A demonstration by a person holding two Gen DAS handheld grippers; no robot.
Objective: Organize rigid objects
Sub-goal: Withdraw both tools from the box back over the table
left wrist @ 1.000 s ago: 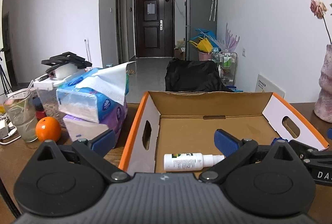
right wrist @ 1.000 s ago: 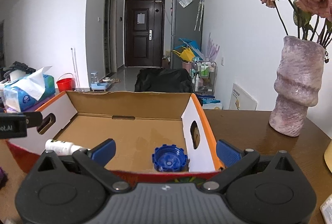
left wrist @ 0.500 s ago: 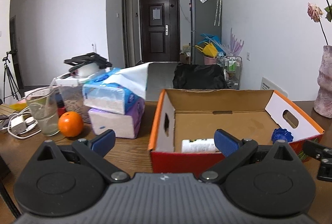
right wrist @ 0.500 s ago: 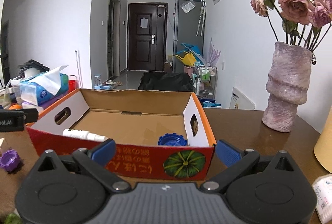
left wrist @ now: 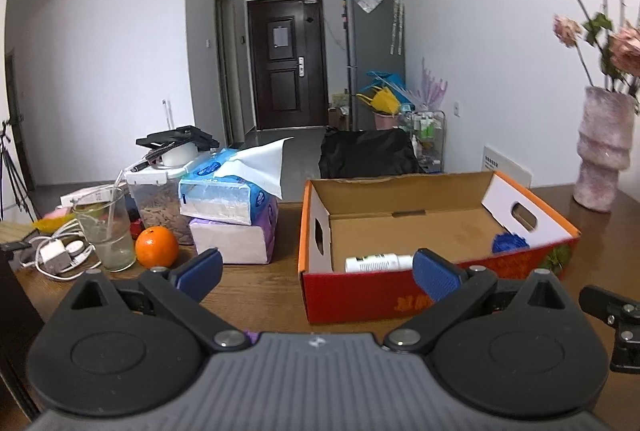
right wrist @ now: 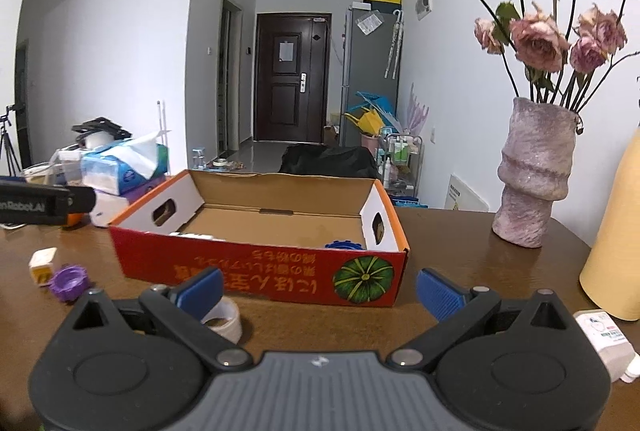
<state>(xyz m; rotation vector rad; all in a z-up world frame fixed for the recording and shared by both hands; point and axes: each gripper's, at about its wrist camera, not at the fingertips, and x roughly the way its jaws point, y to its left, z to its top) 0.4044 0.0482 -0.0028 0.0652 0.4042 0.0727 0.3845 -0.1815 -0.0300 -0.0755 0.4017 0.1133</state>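
A red and orange cardboard box (left wrist: 400,301) (right wrist: 256,263) stands open on the brown table. Inside lie a white spray bottle (left wrist: 378,263) and a blue ridged cap (left wrist: 510,242) (right wrist: 344,245). My left gripper (left wrist: 318,271) is open and empty, just short of the box's near wall. My right gripper (right wrist: 318,289) is open and empty too, in front of the box's printed side. A roll of tape (right wrist: 224,319) lies by its left finger. A purple ridged cap (right wrist: 69,281) and a small white and yellow block (right wrist: 42,263) lie on the table to the left.
Stacked tissue packs (left wrist: 234,207), an orange (left wrist: 157,247), a glass (left wrist: 106,231), a charger with cables (left wrist: 56,253) and a lidded container (left wrist: 158,195) crowd the left. A pink vase (right wrist: 534,175) with roses stands at the right, beside a yellow object (right wrist: 616,251) and a white bottle (right wrist: 604,337).
Both grippers have drawn back from over the box to in front of it and stay open. The tape roll, purple cap and small block have come into the right wrist view.
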